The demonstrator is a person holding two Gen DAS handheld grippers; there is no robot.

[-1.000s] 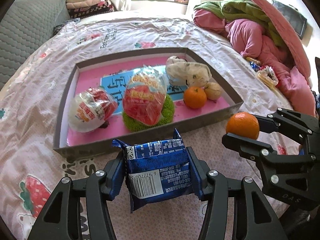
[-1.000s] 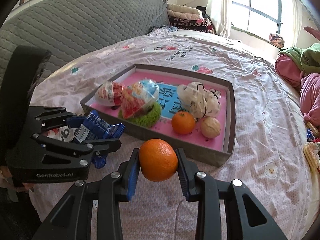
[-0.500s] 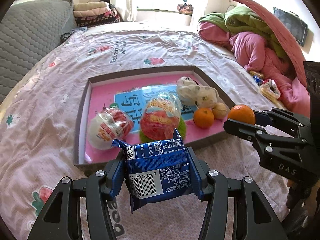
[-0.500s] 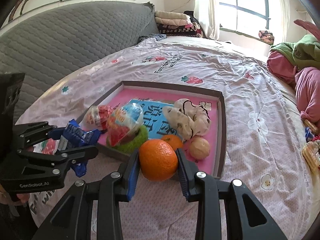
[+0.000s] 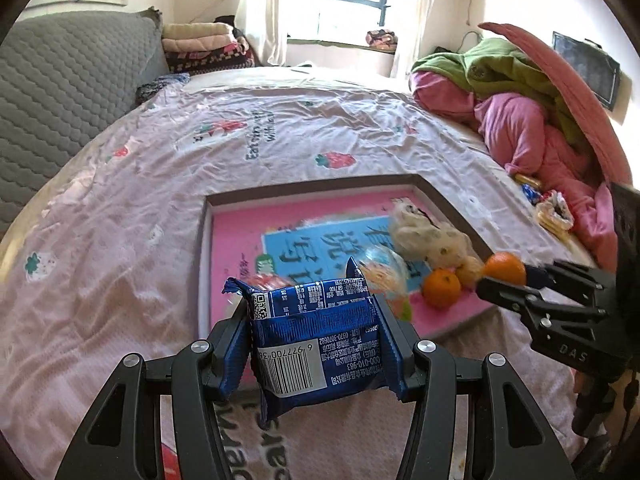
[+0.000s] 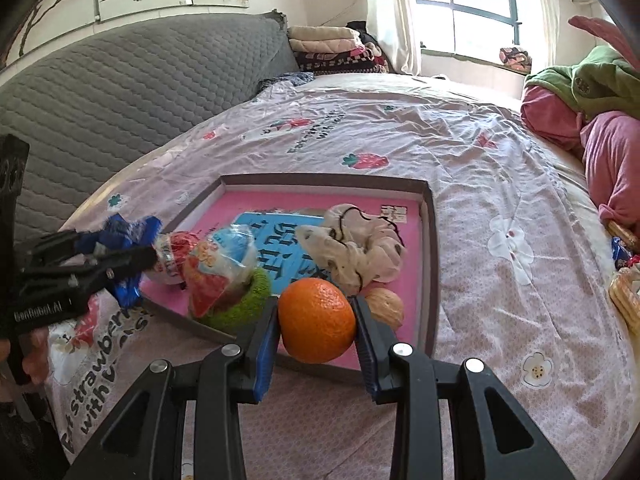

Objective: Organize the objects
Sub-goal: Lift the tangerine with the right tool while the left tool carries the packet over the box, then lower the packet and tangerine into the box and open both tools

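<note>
Now left claw (image 5: 318,344) clamps a blue snack packet (image 5: 320,340), right claw (image 6: 316,332) clamps an orange (image 6: 317,326), both over the near edge of the pink-lined tray (image 6: 428,248) on the bed (image 6: 480,168).

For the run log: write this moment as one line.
left gripper: shut on blue snack packet | right gripper: shut on orange | both at near edge of pink tray | not released
</note>
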